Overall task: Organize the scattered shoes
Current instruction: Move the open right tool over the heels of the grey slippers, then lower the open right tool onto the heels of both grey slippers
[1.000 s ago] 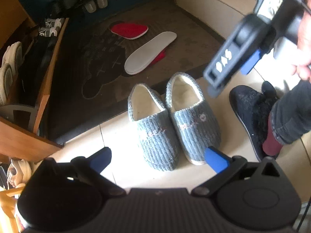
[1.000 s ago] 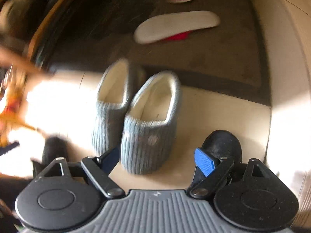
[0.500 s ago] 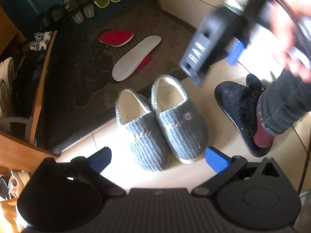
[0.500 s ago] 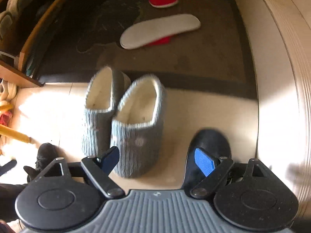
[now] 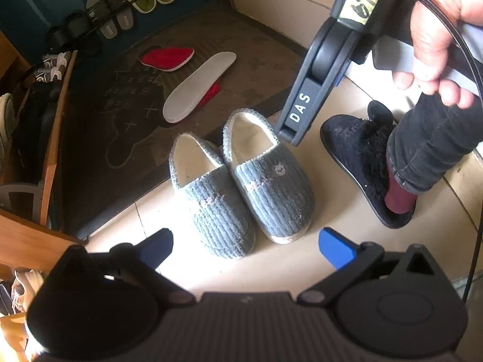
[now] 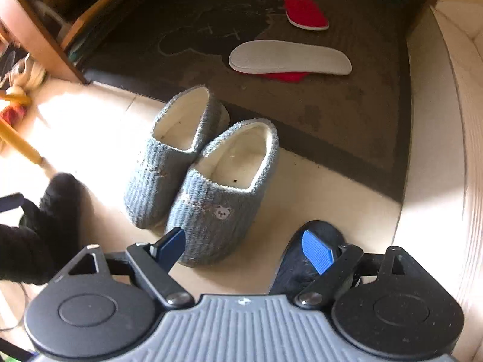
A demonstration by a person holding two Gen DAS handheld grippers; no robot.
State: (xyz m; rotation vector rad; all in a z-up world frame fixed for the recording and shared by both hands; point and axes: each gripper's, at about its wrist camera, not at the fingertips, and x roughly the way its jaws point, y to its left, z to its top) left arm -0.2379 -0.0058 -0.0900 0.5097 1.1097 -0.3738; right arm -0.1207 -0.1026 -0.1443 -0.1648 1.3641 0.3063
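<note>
I hold both tongs, left tongs [image 5: 245,245] and right tongs [image 6: 243,247], wide open and empty above the grey slippers [image 5: 241,181], paired on the floor beside the mat [image 6: 332,105]. Next, I think, comes lowering onto one slipper.

The pale floor [image 5: 286,268] in front of the grey slippers [image 5: 241,187] lies bare, open to approach from above. To their right a person's black-slippered foot [image 5: 371,169] stands near, narrowing that side, and the right hand-held gripper [image 5: 305,105] hangs just above the right slipper's heel. Behind, two insoles [image 6: 289,60] lie on the dark mat [image 6: 347,111]. A wooden shoe rack [image 5: 51,138] walls the left.
</note>
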